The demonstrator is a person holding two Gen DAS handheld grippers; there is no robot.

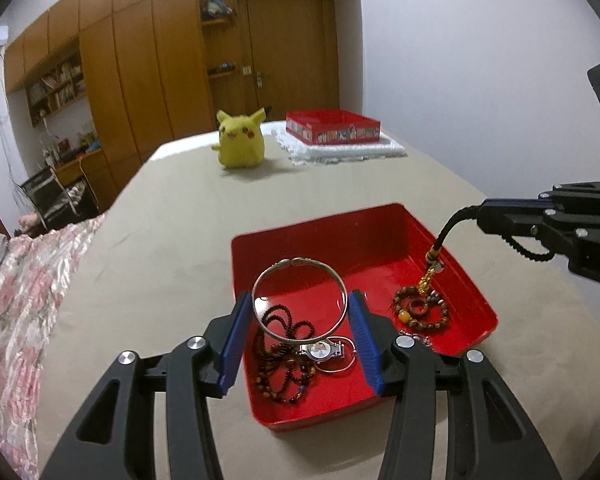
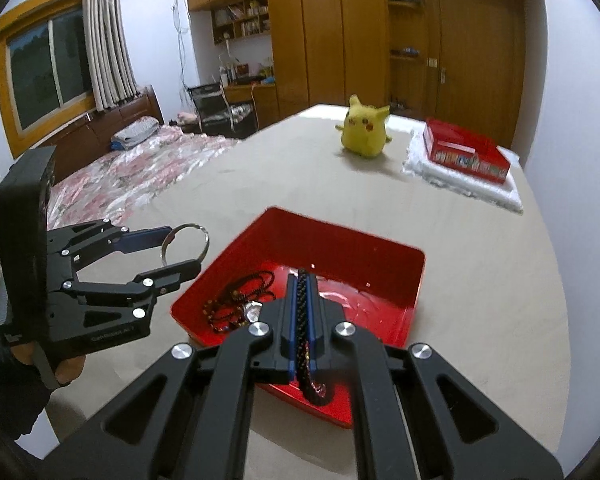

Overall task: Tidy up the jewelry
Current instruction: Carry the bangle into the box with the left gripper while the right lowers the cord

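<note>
The left tongs [image 1: 300, 320] gripped a silver bangle [image 1: 299, 298] between their blue pads, lifted above the red tray [image 1: 466, 280] on the worktop [image 1: 172, 248]. The right tongs [image 2: 300, 304] were clamped on a black braided cord [image 2: 301, 300], its beaded bracelet [image 1: 420, 309] resting in the tray beside a watch [image 1: 324, 350].

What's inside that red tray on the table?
The red tray holds dark bead necklaces, a wristwatch and a brown bead bracelet, tied to the black cord in the right gripper. The left gripper and its silver bangle cover some of the floor.
</note>
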